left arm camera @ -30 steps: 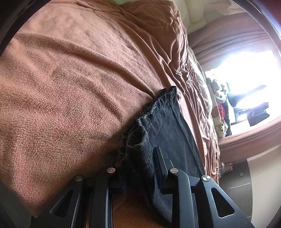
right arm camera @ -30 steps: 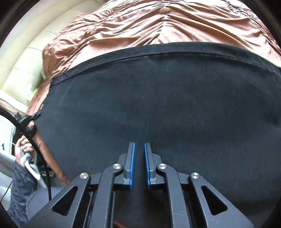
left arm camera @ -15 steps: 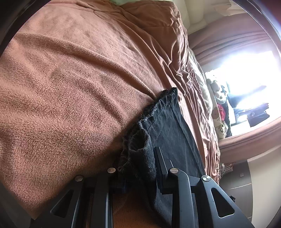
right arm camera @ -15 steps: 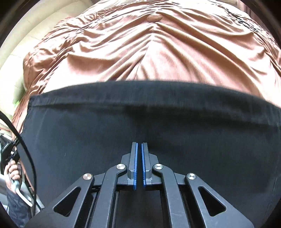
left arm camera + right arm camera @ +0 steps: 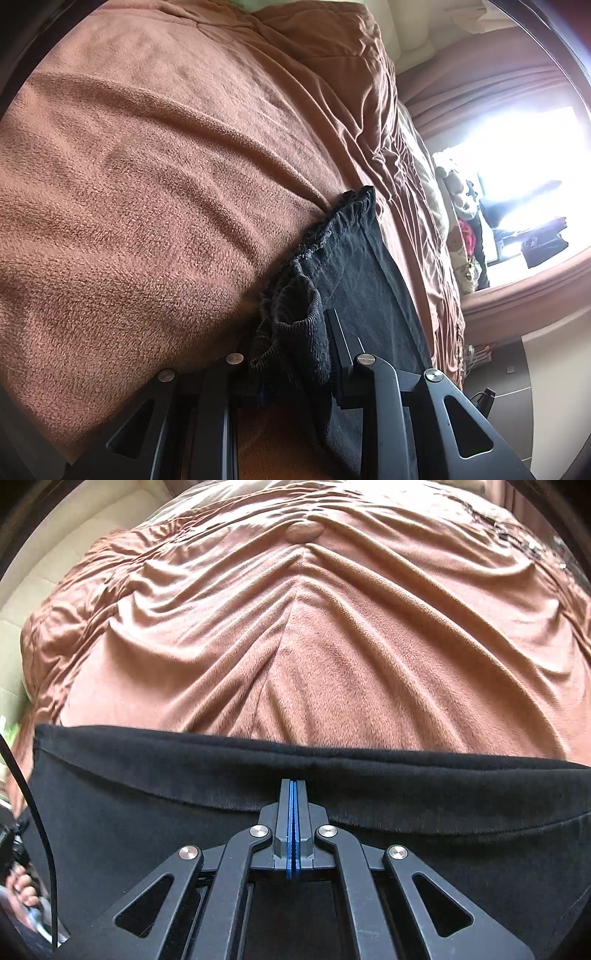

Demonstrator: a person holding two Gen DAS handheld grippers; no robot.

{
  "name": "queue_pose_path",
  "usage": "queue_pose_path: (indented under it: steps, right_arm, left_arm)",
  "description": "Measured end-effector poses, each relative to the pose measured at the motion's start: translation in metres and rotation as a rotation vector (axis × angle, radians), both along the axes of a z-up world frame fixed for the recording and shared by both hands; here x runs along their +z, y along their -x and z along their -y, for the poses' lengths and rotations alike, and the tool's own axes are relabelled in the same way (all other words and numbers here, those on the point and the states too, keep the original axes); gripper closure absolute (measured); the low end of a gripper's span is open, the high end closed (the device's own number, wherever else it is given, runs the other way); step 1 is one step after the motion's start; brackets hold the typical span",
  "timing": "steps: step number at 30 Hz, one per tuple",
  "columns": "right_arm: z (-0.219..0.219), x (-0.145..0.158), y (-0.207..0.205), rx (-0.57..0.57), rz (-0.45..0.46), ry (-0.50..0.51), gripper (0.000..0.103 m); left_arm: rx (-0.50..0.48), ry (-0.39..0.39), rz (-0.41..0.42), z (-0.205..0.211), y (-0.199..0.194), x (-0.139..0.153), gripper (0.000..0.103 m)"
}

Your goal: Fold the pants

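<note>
The left hand-held gripper (image 5: 291, 354) is clamped on a bunched fold of the black, ribbed-waistband fabric pants (image 5: 354, 273). Its two black fingers stand some way apart, with the gathered elastic waistband wadded between them; the left finger is mostly hidden behind the cloth, and the right finger (image 5: 338, 339) presses against the wad's side. Beyond the gripper, the pants run away as a narrow dark strip lying on the brown fleece blanket (image 5: 155, 177) that covers the bed, with the frilled waistband edge touching the blanket's raised fold.

The right hand-held gripper (image 5: 292, 794) has its jaws brought fully together, the blue pads (image 5: 290, 830) meeting face to face. Whether any cloth is pinched between them cannot be told; the tips sit against the black pants (image 5: 147, 812), just below a folded hem band that crosses the view from side to side. The pants fill the near part of that view and lie flat on the bed. Past the hem, the brown blanket (image 5: 332, 657) spreads in converging creases up to a round tufted button (image 5: 303, 531).

Farther from the pants in the left view, a bright window (image 5: 517, 177) and a patterned stuffed toy (image 5: 461, 206) stand beyond the bed's edge.
</note>
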State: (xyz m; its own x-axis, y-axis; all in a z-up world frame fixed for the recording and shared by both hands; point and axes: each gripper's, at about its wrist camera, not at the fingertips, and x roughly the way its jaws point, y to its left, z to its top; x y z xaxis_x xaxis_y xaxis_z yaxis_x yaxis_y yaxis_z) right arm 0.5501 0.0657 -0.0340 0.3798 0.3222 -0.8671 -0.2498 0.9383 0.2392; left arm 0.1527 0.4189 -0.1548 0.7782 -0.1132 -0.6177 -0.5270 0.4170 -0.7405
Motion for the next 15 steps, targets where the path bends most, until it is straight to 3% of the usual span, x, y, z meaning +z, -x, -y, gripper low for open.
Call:
queue_pose_path:
  steps: [4,15]
  right_arm:
    - [0.008,0.008,0.015,0.054,-0.045,-0.048,0.103]
    - [0.027,-0.018,0.073,0.109,-0.227,-0.138,0.103]
  left_arm:
    - [-0.002,0.001,0.005,-0.001,-0.001,-0.001,0.076]
    - [0.006,-0.002,0.018,-0.002,-0.002,-0.002,0.076]
